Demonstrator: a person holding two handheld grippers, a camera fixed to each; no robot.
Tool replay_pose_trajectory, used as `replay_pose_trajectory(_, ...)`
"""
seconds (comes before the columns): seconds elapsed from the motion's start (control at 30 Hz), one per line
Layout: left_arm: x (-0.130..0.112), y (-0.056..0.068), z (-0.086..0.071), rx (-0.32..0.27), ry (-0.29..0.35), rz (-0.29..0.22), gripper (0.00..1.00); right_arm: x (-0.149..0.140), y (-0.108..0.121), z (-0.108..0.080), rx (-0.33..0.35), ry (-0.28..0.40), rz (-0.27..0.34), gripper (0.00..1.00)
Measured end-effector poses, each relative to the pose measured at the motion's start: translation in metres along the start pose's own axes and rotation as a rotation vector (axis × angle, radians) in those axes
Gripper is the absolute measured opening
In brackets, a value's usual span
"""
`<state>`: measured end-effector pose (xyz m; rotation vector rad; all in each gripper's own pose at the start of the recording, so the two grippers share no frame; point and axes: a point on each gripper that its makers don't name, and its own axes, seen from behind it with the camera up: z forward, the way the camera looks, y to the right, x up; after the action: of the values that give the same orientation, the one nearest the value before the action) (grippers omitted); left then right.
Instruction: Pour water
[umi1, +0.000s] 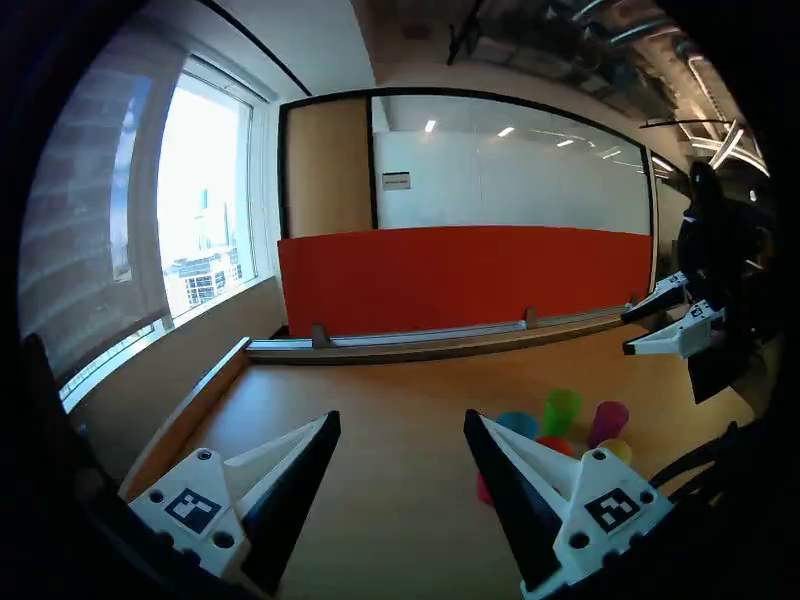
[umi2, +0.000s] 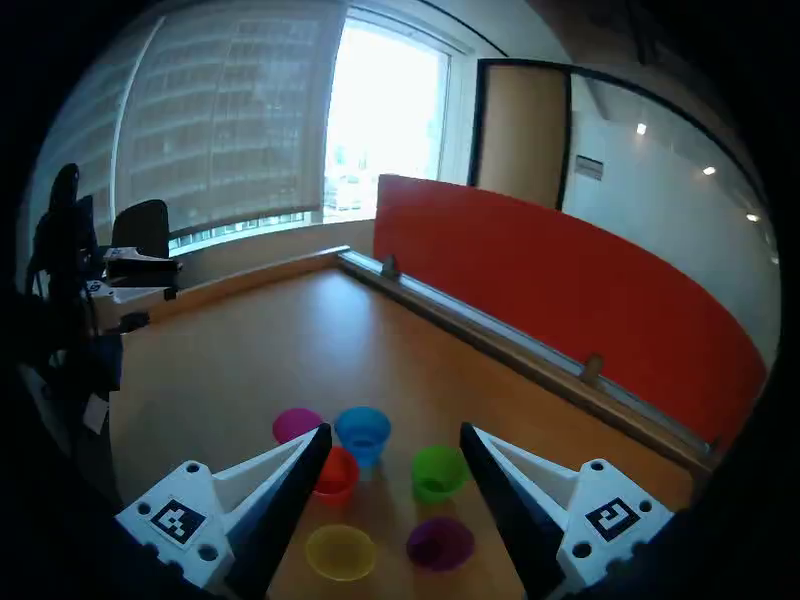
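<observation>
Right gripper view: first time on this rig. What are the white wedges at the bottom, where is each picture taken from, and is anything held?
No robot arm: a person carries a two-finger gripper in each hand, each with a fisheye camera looking along its fingers. The white wedges are those fingers. This view looks past the right gripper down at a wooden table with a pink cup, blue cup, red cup, green cup, yellow cup and purple cup. The left gripper view looks past the left gripper across the same table toward a red partition. Both grippers are open, holding nothing.
</observation>
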<state>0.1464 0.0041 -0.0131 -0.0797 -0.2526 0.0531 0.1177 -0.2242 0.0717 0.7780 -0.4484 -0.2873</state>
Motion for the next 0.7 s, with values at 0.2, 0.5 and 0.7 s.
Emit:
replay_pose_trajectory(0.2,-0.009,-0.002,0.0,0.007,-0.012,-0.009,0.92,-0.009,-0.007,0.029,0.045,-0.039,-0.019,0.99)
replay_pose_trajectory(0.5,-0.022,-0.003,0.0,0.007,-0.03,-0.012,0.92,-0.028,-0.018,0.073,0.091,-0.099,-0.036,1.0)
replay_pose_trajectory(0.7,-0.028,-0.004,0.002,0.004,-0.041,-0.018,0.92,-0.041,-0.022,0.099,0.11,-0.133,-0.034,0.99)
